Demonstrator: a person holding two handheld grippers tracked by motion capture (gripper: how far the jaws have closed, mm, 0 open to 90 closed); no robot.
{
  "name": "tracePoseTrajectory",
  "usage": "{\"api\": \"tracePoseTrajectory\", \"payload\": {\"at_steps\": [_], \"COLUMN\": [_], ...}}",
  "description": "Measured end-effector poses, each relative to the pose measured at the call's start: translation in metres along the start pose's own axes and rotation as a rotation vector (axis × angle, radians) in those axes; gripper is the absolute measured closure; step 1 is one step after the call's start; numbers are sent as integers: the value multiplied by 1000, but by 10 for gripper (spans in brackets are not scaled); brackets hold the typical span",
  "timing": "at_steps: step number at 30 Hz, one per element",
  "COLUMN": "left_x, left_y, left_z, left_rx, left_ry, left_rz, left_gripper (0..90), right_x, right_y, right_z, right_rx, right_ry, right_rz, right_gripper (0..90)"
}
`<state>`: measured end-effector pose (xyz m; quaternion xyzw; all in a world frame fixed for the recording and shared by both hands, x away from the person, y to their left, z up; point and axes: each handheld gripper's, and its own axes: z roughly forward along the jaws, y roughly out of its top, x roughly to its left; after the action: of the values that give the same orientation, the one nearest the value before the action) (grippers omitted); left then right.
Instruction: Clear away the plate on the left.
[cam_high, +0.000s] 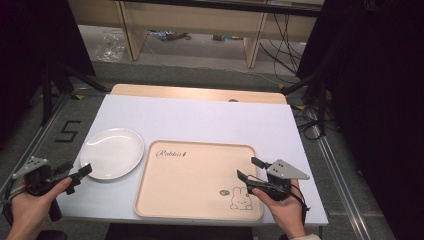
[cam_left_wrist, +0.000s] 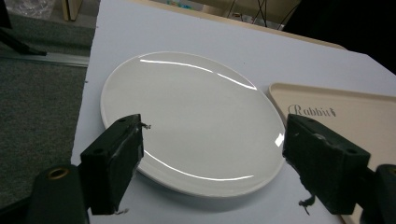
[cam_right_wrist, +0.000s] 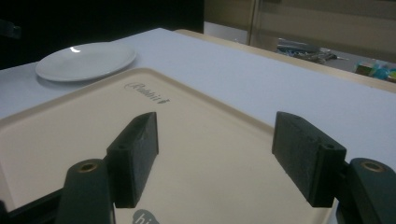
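Note:
A bare white plate (cam_high: 111, 152) lies on the left of the white tabletop (cam_high: 200, 117). To its right lies a beige tray (cam_high: 197, 180) with the printed word "Rabbit" and a small rabbit drawing. My left gripper (cam_high: 79, 177) hovers at the plate's near left rim, open. In the left gripper view the plate (cam_left_wrist: 191, 116) spreads out ahead of the wide-apart jaws of the left gripper (cam_left_wrist: 212, 130), which grip nothing. My right gripper (cam_high: 250, 169) is open over the tray's right part. In the right gripper view it (cam_right_wrist: 217, 128) points across the tray (cam_right_wrist: 70, 135) toward the plate (cam_right_wrist: 86, 59).
The table's right edge (cam_high: 305, 165) runs just beyond my right hand, and a wooden strip (cam_high: 200, 93) borders its far side. A black "5" mark (cam_high: 67, 131) sits on the floor at left. Desk legs, cables and dark curtains stand farther back.

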<state>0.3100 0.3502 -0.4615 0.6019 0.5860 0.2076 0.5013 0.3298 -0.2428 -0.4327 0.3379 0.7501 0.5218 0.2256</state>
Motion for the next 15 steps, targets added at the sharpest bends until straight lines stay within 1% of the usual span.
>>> {"api": "tracePoseTrajectory", "payload": {"at_steps": [1, 2, 3, 4, 5, 6, 7, 8, 9, 10, 11, 12, 13, 14, 15], "left_x": [0, 0, 3, 3, 5, 9, 10, 12, 14, 15, 17, 18, 18, 22, 26], "left_y": [0, 0, -1, -1, -1, -1, -1, -2, -2, -2, -2, -2, -2, -2, -3], "left_z": [0, 2, 3, 3, 3, 5, 6, 7, 10, 12, 15, 17, 17, 21, 23], "left_rx": [0, -3, 1, 1, 23, 36, 43, 46, 54, 54, 64, 74, 74, 86, 83], "left_ry": [0, -3, -2, -2, 6, 17, 22, 20, 15, 11, 8, 9, 9, 2, -7], "left_rz": [0, -44, -75, -75, -80, -108, -127, -140, -157, -174, -199, -214, -214, -265, -286], "left_gripper": [213, 213, 223, 228, 228, 245, 251, 259, 262, 265, 270, 276, 279, 283, 290], "right_x": [0, 0, 0, 0, 0, 1, 1, 3, 2, 1, 0, 1, 1, 0, 0], "right_y": [0, 0, 0, 0, 0, 0, 0, 0, 0, 0, 0, 0, 0, 0, 0], "right_z": [0, 0, 0, 0, 0, 2, 1, 1, 2, 3, 3, 3, 3, 3, 3], "right_rx": [0, 3, 2, 2, 7, 14, 14, 12, 6, 7, 13, 13, 13, 0, -1], "right_ry": [0, 0, 0, 0, 6, 35, 23, 20, 17, 32, 31, 34, 34, 4, 5], "right_rz": [0, 0, 1, 1, 3, 20, 0, 33, 20, 19, 3, 18, 18, -3, -3], "right_gripper": [324, 325, 326, 326, 327, 327, 328, 329, 330, 331, 331, 331, 331, 332, 332]}}
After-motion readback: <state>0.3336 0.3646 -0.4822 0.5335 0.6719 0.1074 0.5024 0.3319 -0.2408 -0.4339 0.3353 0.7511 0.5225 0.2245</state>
